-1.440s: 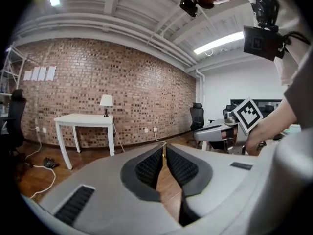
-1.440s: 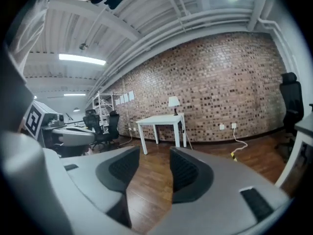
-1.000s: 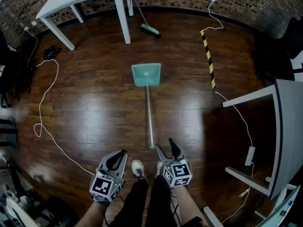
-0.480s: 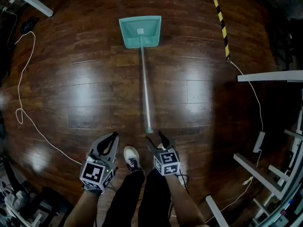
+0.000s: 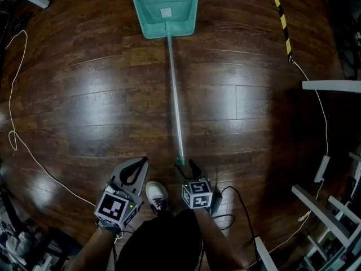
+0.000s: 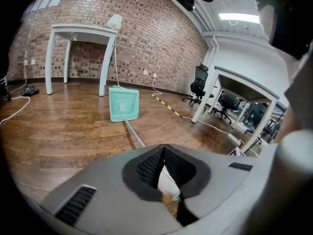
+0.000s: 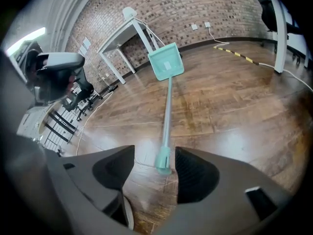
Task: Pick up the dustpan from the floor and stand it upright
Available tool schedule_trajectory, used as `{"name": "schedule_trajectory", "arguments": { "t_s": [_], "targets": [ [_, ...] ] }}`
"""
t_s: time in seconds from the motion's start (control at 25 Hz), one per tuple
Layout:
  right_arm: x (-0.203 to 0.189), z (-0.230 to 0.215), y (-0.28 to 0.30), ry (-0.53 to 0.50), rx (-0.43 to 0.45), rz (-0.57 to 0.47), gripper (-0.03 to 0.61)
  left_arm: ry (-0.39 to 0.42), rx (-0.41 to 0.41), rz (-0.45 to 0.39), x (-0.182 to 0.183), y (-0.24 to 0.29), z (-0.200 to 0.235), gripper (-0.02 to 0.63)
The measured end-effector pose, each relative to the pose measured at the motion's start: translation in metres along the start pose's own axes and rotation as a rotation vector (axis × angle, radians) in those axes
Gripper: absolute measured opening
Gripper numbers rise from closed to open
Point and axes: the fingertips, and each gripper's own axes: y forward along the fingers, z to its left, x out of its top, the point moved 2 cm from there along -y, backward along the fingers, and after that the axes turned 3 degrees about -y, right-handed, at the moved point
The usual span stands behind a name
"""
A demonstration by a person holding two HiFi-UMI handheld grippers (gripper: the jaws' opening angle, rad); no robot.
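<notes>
Presently right tool (image 5: 186, 164) spread at dustpan (image 5: 166, 10) handle tip; left tool (image 5: 142, 162) clenched empty.

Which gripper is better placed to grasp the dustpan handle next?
Right. The right gripper has open jaws straddling the teal tip of the dustpan handle; the left gripper is shut and off to the side.

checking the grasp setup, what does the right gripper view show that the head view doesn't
Only the right gripper view: the brick wall, and a clear look at the right gripper, jaws apart either side of the handle end. Only the head view: the marker cubes and the person's legs. Both: the teal dustpan lying flat on the wood floor, and the yellow-black strip.
</notes>
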Motion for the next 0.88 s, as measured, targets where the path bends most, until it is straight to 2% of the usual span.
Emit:
{"name": "schedule_trajectory", "arguments": {
  "t_s": [0.12,0.28,0.4,0.52,0.68,0.88],
  "targets": [
    [-0.017,-0.005,0.024,0.027,-0.007,0.025,0.268,0.021,-0.02,0.009,-0.015,0.01,0.007,-0.003],
    [-0.027,-0.01,0.043,0.012,-0.006,0.036,0.254,0.002,-0.002,0.018,-0.028,0.014,0.02,-0.003],
    [-0.031,-0.011,0.047,0.001,-0.024,0.046,0.118,0.052,0.023,0.017,-0.036,0.008,0.032,-0.003],
    [-0.027,-0.008,0.043,-0.012,-0.041,0.059,0.116,0.033,0.031,0.033,-0.025,0.0,0.035,-0.003],
    [-0.011,0.0,0.024,-0.041,-0.054,0.061,0.117,0.051,0.037,0.024,-0.007,-0.01,0.031,-0.003],
    [0.035,0.017,-0.02,-0.065,-0.07,0.021,0.118,0.061,0.033,-0.012,0.038,-0.026,0.009,-0.003]
  ]
}}
